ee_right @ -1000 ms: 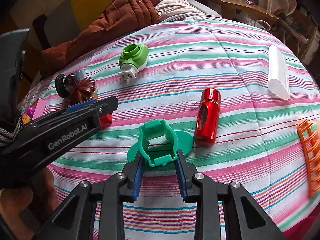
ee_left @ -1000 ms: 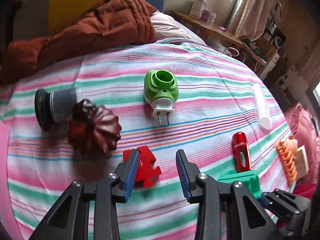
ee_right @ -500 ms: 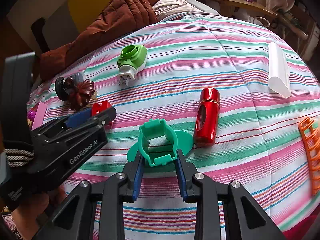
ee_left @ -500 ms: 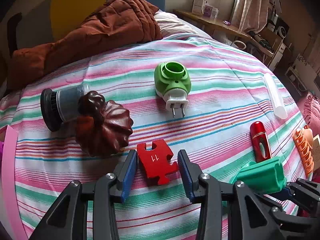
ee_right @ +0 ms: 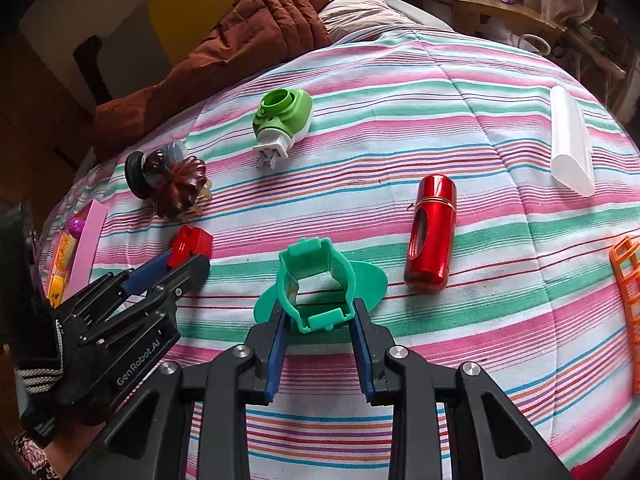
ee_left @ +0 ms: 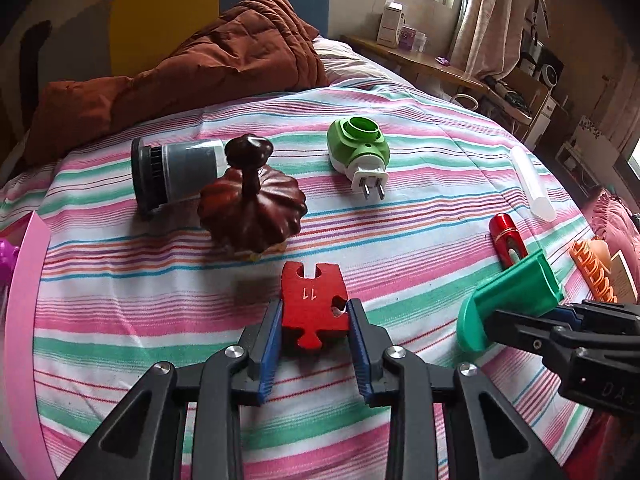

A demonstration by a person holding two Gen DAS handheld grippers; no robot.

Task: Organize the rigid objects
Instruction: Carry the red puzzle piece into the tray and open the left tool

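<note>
On a bed covered with a striped sheet [ee_left: 420, 168] of pink, green and white, we hold two black grippers with blue pads. Nearest us in the left wrist view, our left gripper [ee_left: 314, 330] has its jaws closing around a red puzzle piece [ee_left: 312, 308] marked with the number 11; the piece lies flat on the sheet between the pads, which meet its two sides. To the right, our right gripper [ee_right: 318, 330] is clamped on a green plastic holder [ee_right: 318, 280], a squarish open ring standing on a round flat base, which rests on the sheet. Just right of the holder lies a shiny red cylinder [ee_right: 430, 234] on its side. Beyond the puzzle piece sits a dark brown pumpkin-shaped lid [ee_left: 252, 200] with a knob on top, and touching it from behind lies a grey cylinder [ee_left: 176, 174] with a black end, on its side. Further back, near the middle of the bed, lies a green and white plug-in device [ee_left: 360, 152], its two metal prongs pointing towards us. Well off to the right lies a white translucent tube [ee_right: 570, 144], and at the right edge an orange plastic rack [ee_right: 628, 288]. A pink tray [ee_right: 90, 240] shows at the left edge. At the far end, a rust-brown quilt [ee_left: 224, 64] is heaped against the headboard.
</note>
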